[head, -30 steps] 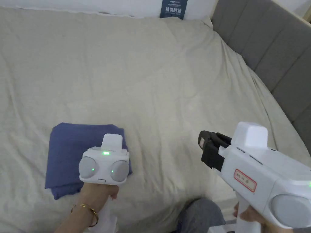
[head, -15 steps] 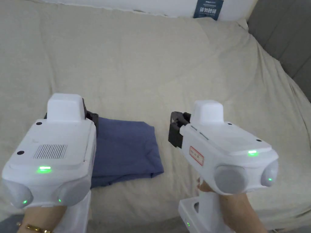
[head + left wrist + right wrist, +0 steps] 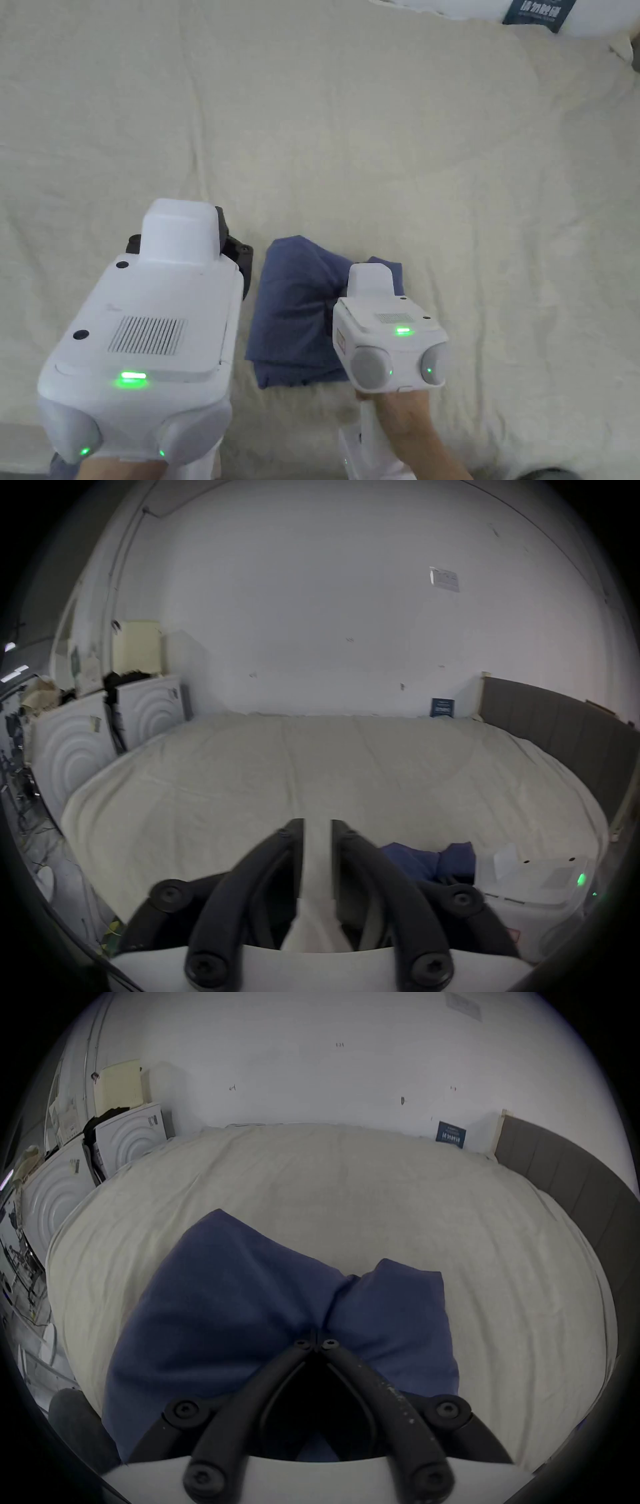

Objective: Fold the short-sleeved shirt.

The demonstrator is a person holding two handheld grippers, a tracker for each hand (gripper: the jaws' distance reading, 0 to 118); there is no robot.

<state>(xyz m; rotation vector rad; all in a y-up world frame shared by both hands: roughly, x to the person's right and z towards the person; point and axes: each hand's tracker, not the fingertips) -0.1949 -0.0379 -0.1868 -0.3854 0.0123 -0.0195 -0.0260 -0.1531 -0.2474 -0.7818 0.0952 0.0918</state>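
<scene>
A: Head view. Where is the shirt (image 3: 294, 312) lying, and what are the tools doing?

B: The blue shirt is lying as a compact folded bundle on the bed (image 3: 387, 144), near its close edge. The right hand-held gripper (image 3: 369, 294) is reaching down onto the bundle's right part, its jaws hidden under its own white body. The left hand-held gripper (image 3: 234, 262) is hanging higher, just to the left of the shirt, tilted forward, with the jaws mostly covered.

A: Left gripper view?

B: The left hand-held gripper (image 3: 317, 830) is pointing level across the bed toward the far wall. Its jaws are standing slightly parted with nothing between them. The shirt (image 3: 429, 859) is showing to its right, with the other tool's white casing beyond.

A: Right gripper view?

B: The right hand-held gripper (image 3: 316, 1342) is sitting with its jaw tips drawn together at a crease in the middle of the shirt (image 3: 225, 1303). The fabric is puckering toward the tips, so it seems to be pinching cloth, probably only the upper layers.

A: What could go wrong?

B: Judging from that pucker, lifting or dragging from a central pinch could pull the top layers loose and open the fold. With the left tool free, nothing is steadying the bundle's left side.
</scene>
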